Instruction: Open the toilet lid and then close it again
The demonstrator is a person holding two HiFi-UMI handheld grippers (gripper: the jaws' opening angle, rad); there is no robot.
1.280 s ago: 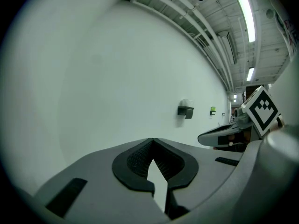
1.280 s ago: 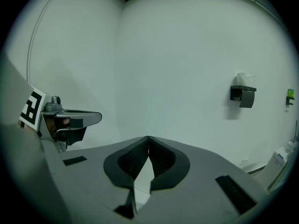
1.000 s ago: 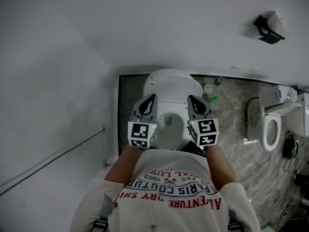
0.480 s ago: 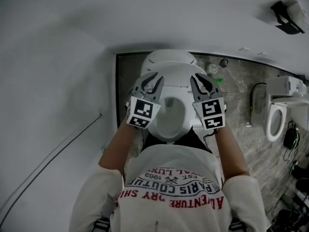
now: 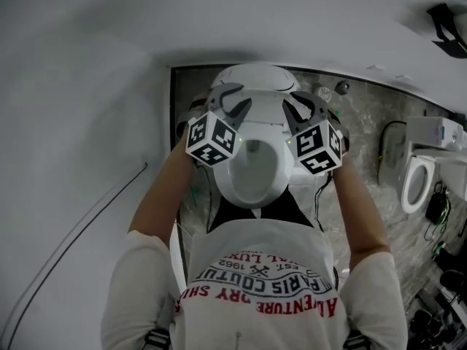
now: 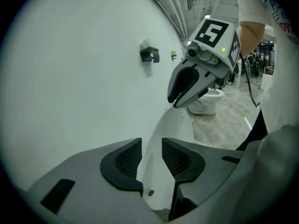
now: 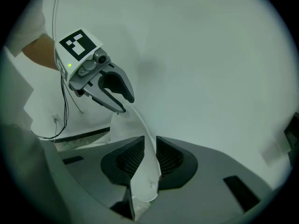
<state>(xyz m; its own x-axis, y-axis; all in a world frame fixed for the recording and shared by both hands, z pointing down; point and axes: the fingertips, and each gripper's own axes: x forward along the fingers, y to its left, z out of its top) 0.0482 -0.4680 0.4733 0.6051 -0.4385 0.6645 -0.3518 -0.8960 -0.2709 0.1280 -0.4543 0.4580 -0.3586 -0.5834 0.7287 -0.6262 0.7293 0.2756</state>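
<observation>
The white toilet's lid (image 5: 255, 79) stands raised behind the open bowl (image 5: 252, 173). My left gripper (image 5: 232, 97) is at the lid's left edge and my right gripper (image 5: 303, 104) at its right edge. In the left gripper view the thin lid edge (image 6: 161, 134) runs between the pads of the left gripper (image 6: 152, 160); its jaws are opening and stand slightly off the lid. In the right gripper view the right gripper (image 7: 149, 157) is shut on the lid edge (image 7: 142, 176). Each gripper view also shows the other gripper across the lid.
A plain wall is close on the left, with a thin cable (image 5: 73, 239) running along it. A second toilet (image 5: 416, 177) stands at the right on the marble floor. A black holder (image 5: 449, 17) is mounted on the far wall. Small items (image 5: 341, 87) lie near the base.
Both grippers have moved from over the bowl out to the lid's side edges and rolled. The left jaws have spread apart.
</observation>
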